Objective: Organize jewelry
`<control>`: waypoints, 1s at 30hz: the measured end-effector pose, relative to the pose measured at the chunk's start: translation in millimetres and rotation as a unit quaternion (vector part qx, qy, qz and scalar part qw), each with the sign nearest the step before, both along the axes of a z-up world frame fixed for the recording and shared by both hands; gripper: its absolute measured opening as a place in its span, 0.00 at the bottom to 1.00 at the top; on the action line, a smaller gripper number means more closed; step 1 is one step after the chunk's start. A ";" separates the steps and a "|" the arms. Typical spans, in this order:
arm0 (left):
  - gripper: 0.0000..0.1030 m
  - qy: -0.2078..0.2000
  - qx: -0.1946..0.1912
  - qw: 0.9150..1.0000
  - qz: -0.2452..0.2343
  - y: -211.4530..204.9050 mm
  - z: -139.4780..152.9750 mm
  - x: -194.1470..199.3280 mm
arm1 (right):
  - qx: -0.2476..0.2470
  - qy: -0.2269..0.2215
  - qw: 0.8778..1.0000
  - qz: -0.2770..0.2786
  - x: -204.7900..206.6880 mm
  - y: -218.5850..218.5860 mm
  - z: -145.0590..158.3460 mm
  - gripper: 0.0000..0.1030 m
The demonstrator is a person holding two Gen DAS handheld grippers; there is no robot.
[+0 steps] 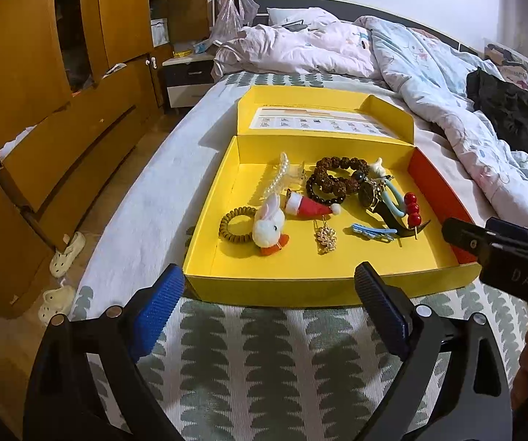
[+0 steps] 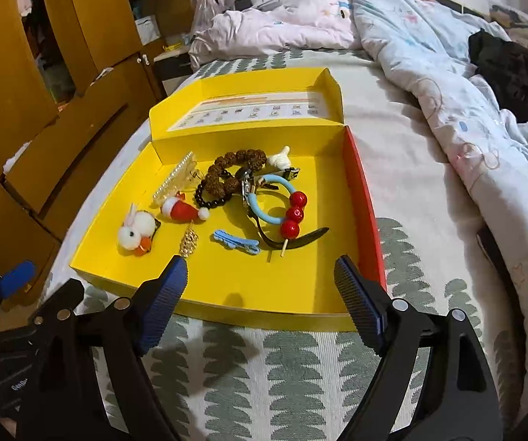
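Both jaws wide, nothing between them: left hand-held gripper (image 1: 269, 310) and right hand-held gripper (image 2: 260, 299) hover over the bed (image 1: 282, 349), just short of the yellow box (image 1: 300, 275) near edge. Box lies open on the bed, lid flat behind. Inside: bead bracelets (image 1: 331, 178), watch (image 1: 372, 194), bunny hair tie (image 1: 267, 226), santa hat clip (image 1: 309, 205), blue clip (image 1: 372, 232), red bead stick (image 1: 412, 207), gold brooch (image 1: 325, 238).

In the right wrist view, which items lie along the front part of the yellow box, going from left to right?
White bunny plush → gold brooch → blue hair clip → red bead stick.
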State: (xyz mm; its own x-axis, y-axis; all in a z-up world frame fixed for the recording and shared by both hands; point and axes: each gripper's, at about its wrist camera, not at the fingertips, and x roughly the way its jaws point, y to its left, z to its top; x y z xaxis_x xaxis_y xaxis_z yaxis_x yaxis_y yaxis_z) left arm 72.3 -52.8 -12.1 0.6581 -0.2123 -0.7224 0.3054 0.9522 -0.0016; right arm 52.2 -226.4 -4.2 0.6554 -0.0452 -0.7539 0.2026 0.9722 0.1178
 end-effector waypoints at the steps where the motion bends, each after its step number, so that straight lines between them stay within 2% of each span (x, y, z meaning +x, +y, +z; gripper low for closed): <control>1: 0.90 0.002 0.000 1.000 -0.001 -0.2 -0.9 -1.1 | -0.001 -0.001 1.000 0.002 -0.9 0.2 -0.1 0.81; 5: 0.90 0.013 0.000 1.000 -0.007 -1.5 -6.3 -3.2 | -0.003 -0.004 1.000 0.012 -3.6 4.5 -3.7 0.82; 14: 0.90 0.013 0.033 0.999 -0.020 -9.2 -13.8 -8.5 | 0.004 -0.011 0.999 0.031 -8.1 7.8 -10.8 0.82; 30: 0.91 0.010 0.041 0.999 -0.010 -12.1 -15.2 -8.3 | -0.001 -0.027 0.999 0.038 -16.6 10.6 -15.1 0.86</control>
